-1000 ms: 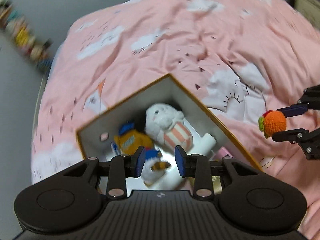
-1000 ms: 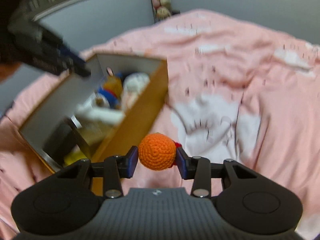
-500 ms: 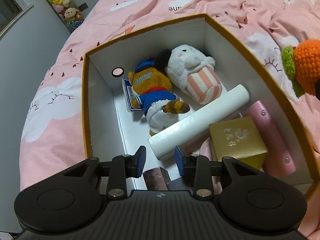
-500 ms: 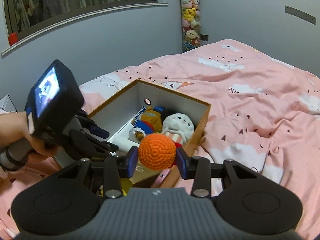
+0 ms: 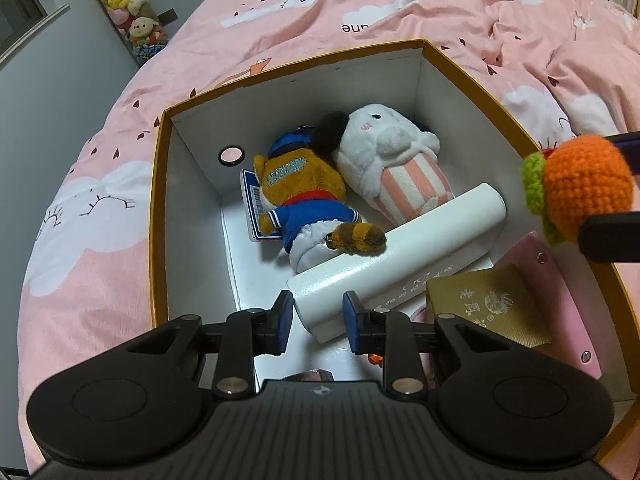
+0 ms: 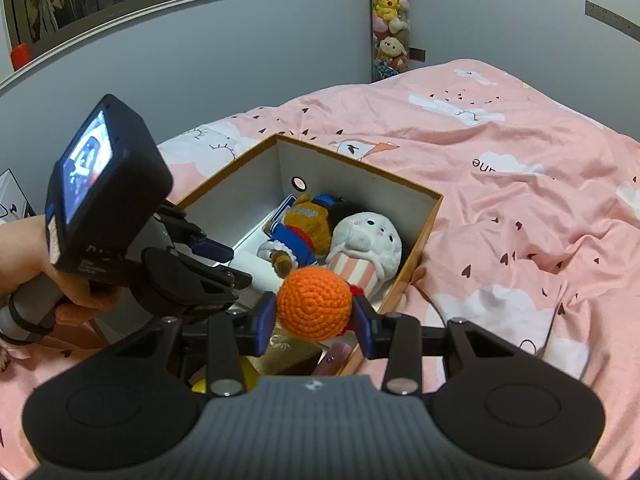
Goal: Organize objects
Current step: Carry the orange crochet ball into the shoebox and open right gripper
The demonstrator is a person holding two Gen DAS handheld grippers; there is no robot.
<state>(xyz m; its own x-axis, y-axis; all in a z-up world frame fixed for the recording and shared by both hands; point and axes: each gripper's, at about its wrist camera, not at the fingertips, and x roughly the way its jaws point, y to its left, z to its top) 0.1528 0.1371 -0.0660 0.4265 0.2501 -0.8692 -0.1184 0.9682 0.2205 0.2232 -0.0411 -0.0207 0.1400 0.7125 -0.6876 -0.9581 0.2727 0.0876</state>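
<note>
An open orange-rimmed box [image 5: 159, 200] [image 6: 420, 248] sits on the pink bed. Inside lie a brown plush in a blue outfit [image 5: 304, 200], a white plush with pink stripes [image 5: 392, 168], a white tube [image 5: 400, 256], a gold box [image 5: 484, 304] and a pink case [image 5: 560, 292]. My left gripper [image 5: 318, 320] [image 6: 240, 267] reaches into the box's near end. Its jaws are closing with the tube's end between them, and I see no firm press. My right gripper [image 6: 314, 312] [image 5: 600, 188] is shut on an orange crochet ball [image 6: 314, 306] [image 5: 584, 188] above the box's right rim.
The rumpled pink duvet [image 6: 520, 240] spreads to the right of the box and beyond it. A grey wall [image 6: 240, 60] and a hanging column of plush toys [image 6: 388, 20] stand behind. A person's hand [image 6: 24, 256] holds the left gripper at the left.
The left gripper has come down close over the box and its jaws have narrowed. The right gripper has carried the crochet ball from over the duvet to the box's right rim.
</note>
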